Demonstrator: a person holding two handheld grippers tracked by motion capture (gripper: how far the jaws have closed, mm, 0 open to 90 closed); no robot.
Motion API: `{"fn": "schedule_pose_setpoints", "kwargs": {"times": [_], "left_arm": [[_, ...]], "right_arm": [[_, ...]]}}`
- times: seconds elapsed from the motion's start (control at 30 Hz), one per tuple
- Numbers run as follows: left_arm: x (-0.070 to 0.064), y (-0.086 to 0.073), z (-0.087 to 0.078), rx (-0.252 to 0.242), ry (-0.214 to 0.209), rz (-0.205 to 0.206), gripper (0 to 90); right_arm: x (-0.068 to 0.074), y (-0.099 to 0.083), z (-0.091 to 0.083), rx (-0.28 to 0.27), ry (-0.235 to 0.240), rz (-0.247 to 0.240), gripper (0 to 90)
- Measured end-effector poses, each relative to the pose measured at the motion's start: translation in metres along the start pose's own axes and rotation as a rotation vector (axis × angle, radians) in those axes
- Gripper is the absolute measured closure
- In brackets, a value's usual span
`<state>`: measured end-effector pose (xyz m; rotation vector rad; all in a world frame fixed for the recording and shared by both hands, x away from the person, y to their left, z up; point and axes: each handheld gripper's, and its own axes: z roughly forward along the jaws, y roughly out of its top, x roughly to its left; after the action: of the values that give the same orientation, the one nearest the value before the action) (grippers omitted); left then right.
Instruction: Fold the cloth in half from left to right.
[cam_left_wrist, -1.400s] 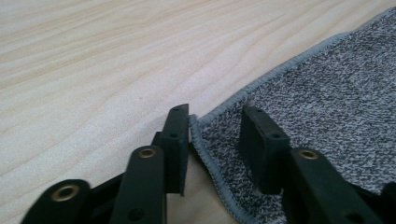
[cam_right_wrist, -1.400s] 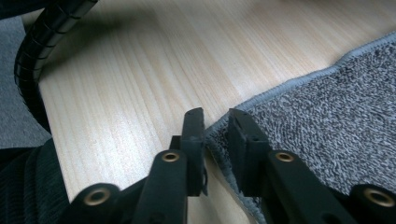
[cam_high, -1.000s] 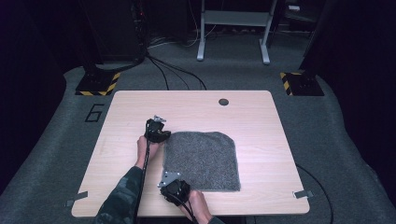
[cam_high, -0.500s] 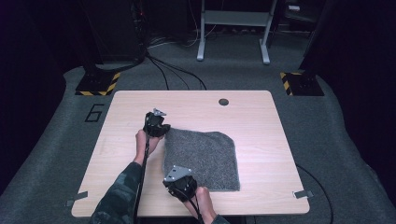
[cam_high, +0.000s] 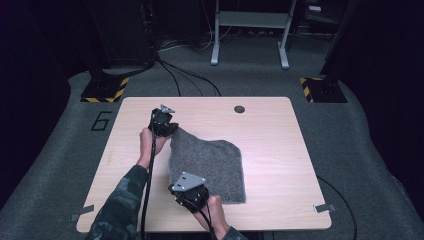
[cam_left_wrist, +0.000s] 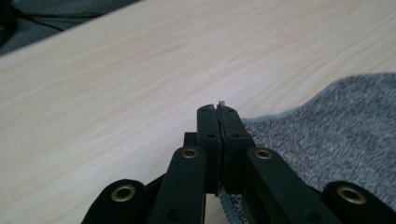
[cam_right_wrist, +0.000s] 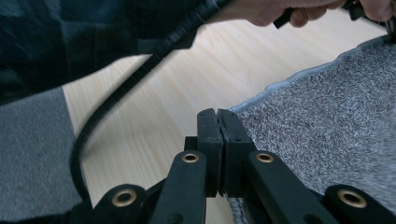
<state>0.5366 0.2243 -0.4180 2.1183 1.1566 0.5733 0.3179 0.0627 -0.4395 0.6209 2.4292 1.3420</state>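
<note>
Pale wood-grain table (cam_high: 280, 150) is the biggest thing here, sitting on grey carpet floor (cam_high: 370, 145) with a "6" marking (cam_high: 101, 120) on it off the table's left side; no boxes, bins or trays anywhere on the tabletop, so nothing is held in anything; just a small dark round grommet hole (cam_high: 239, 108) near the far edge.

Next down in size is the grey fuzzy cloth (cam_high: 210, 162), lying on the table a bit left of centre, toward the person's side; most of it is flat, but its far-left corner is pulled up off the wood into a peak, and the near-left corner is lifted too.

The left gripper (cam_high: 166, 129) is at that far-left corner; in the left gripper view its jaws are pressed together with the cloth edge (cam_left_wrist: 261, 123) pinched between them, a few fibres poking out past the tips; the rest of the cloth trails off to the right there.

The right gripper (cam_high: 186, 196) is at the near-left corner, close to the table's near edge; in the right gripper view its jaws are clamped tight on the hemmed edge of the cloth (cam_right_wrist: 299, 74), fabric running out below the pads; the left hand (cam_right_wrist: 280, 11) and a black cable (cam_right_wrist: 140, 79) show farther off in that view, along with a camo-pattern sleeve (cam_high: 120, 205).
</note>
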Motion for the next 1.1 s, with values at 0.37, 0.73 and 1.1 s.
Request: {"fn": "schedule_pose_setpoints", "kwargs": {"times": [0.37,0.73,1.1], "left_arm": [[-0.011,0.029,-0.013,-0.009,-0.01,0.041,88.6],[-0.057,0.046,0.023,0.0,-0.053,0.082,88.6],[-0.09,0.052,0.053,0.049,-0.075,0.126,88.5]], "right_arm": [[-0.004,0.002,-0.025,-0.071,-0.029,0.018,88.5],[-0.031,-0.045,-0.053,-0.032,-0.102,0.113,88.4],[-0.044,-0.084,-0.06,0.036,-0.119,0.189,88.1]]}}
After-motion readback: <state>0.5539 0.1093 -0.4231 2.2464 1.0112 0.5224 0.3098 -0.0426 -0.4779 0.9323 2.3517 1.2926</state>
